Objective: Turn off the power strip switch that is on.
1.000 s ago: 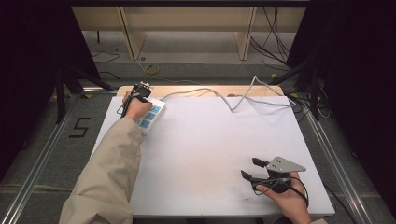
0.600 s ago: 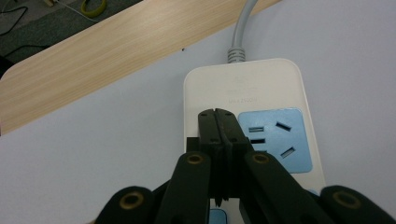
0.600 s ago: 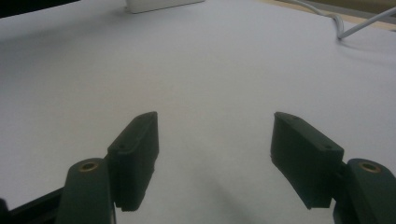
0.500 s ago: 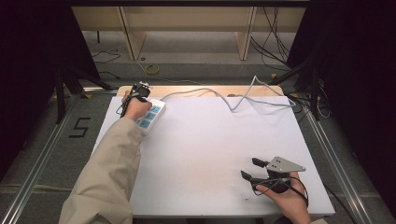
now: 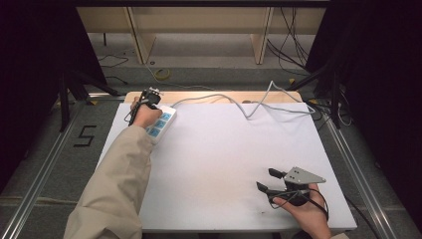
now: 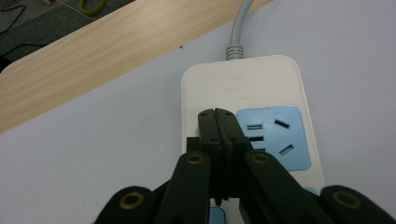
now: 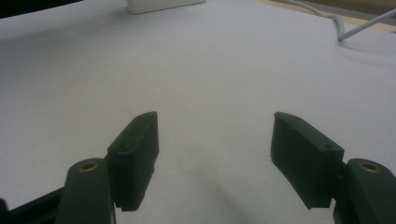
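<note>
Up at the worktop's (image 5: 224,164) far left corner, we saw the power strip (image 6: 252,93) lying right under our left claw (image 6: 217,116), its jaws pressed together over the strip's top. Well apart, our right claw (image 7: 215,140) gaped empty.

My right gripper (image 7: 215,158) is hovering over the white table (image 7: 210,70), jaws standing wide apart with nothing between them. A power strip (image 7: 163,4) is lying at the far edge, and a cable (image 7: 355,25) is curling far right.

White table (image 5: 224,164) (wooden edge (image 5: 209,95)) — grey floor (image 5: 50,164)
</note>
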`<action>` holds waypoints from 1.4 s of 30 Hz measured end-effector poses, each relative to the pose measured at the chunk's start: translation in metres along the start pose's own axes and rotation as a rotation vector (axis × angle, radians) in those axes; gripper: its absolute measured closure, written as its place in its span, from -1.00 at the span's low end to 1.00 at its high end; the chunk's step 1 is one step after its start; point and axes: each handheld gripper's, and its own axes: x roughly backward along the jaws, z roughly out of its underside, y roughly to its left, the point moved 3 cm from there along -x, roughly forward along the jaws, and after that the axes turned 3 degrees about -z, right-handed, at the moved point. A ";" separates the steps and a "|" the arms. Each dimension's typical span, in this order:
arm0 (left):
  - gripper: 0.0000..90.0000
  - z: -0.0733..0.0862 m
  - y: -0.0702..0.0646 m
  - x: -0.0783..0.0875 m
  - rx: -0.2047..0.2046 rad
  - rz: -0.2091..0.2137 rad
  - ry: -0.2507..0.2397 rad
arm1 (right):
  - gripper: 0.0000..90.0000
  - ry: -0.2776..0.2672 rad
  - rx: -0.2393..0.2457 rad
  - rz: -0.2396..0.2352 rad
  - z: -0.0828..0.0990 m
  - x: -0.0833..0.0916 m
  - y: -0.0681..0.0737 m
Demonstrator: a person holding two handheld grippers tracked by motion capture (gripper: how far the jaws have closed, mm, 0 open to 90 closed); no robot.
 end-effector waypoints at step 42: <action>-0.10 0.001 0.003 0.084 0.077 0.187 -0.195 | -0.26 0.002 -0.001 0.014 0.000 0.000 -0.002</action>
